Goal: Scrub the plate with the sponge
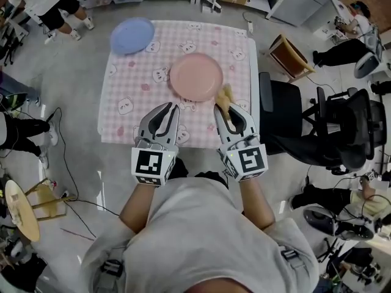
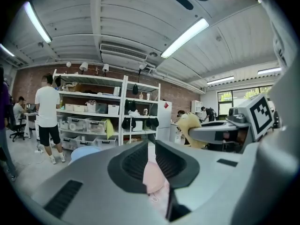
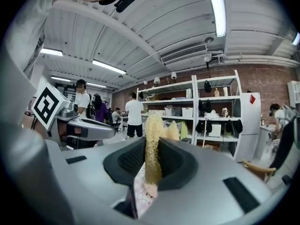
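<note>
A pink plate (image 1: 196, 77) lies on the pink checked tablecloth (image 1: 131, 87), right of the table's middle. My right gripper (image 1: 223, 110) hovers at the plate's near right rim, shut on a yellow fibrous sponge (image 1: 225, 97). In the right gripper view the sponge (image 3: 152, 144) stands upright, pinched between the jaws. My left gripper (image 1: 173, 108) is over the table's near edge, just short of the plate, with its jaws together and nothing in them. From the left gripper view, the sponge (image 2: 190, 125) shows to the right.
A blue plate (image 1: 132, 35) sits at the table's far left corner. Black office chairs (image 1: 342, 127) and a wooden stool (image 1: 290, 55) stand right of the table. People stand or sit around the room, and shelving (image 2: 93, 116) lines the far wall.
</note>
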Available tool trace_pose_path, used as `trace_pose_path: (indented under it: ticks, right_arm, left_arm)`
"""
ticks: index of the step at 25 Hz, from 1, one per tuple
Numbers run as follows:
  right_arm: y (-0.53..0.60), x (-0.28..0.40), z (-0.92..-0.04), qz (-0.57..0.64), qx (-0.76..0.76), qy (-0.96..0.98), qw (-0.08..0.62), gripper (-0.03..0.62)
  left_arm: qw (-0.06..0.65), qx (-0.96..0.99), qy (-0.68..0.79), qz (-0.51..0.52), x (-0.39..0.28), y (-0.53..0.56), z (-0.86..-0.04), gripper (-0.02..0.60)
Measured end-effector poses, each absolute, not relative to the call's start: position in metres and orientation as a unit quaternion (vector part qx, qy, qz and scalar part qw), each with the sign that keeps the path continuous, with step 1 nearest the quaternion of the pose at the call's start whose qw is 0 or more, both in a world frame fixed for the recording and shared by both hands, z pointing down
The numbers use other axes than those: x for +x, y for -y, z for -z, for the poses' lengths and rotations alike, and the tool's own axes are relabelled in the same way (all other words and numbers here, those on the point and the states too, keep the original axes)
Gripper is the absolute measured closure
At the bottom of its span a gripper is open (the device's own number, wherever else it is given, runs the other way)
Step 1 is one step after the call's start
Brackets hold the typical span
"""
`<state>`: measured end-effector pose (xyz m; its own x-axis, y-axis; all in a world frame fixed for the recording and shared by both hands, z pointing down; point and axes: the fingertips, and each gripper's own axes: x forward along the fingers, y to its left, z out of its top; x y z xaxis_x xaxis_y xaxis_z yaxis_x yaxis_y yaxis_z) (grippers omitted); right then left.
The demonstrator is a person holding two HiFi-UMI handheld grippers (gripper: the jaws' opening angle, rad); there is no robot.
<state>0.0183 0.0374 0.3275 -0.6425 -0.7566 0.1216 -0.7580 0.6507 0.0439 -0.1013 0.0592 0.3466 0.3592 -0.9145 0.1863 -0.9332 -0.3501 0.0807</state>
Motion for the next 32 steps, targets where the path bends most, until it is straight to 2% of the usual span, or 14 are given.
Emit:
trace_pose_path:
  ticks: [9,19,28,32]
  right_arm:
    - [0.009,0.008,-0.348,-0.03,0.431,0.898,0.089,0.528]
    - [0.09,0.022,-0.38,-0.072,0.395,0.912,0.086,0.528]
    - [0.136,0.029,-0.439,-0.137,0.347,0.922,0.101,0.528]
    - [0.142,0.02,-0.464,-0.158,0.337,0.92,0.12,0.528]
  left_arm:
    - [0.122,0.833,0.536,-0.066,-0.117,-0.004,-0.375,0.522]
    - [0.135,0.812,0.556,-0.118,-0.108,0.069,-0.407,0.522]
    - [0.186,0.79,0.552,-0.189,-0.109,0.116,-0.463,0.522]
    - [0.239,0.781,0.542,-0.199,-0.124,0.126,-0.498,0.522]
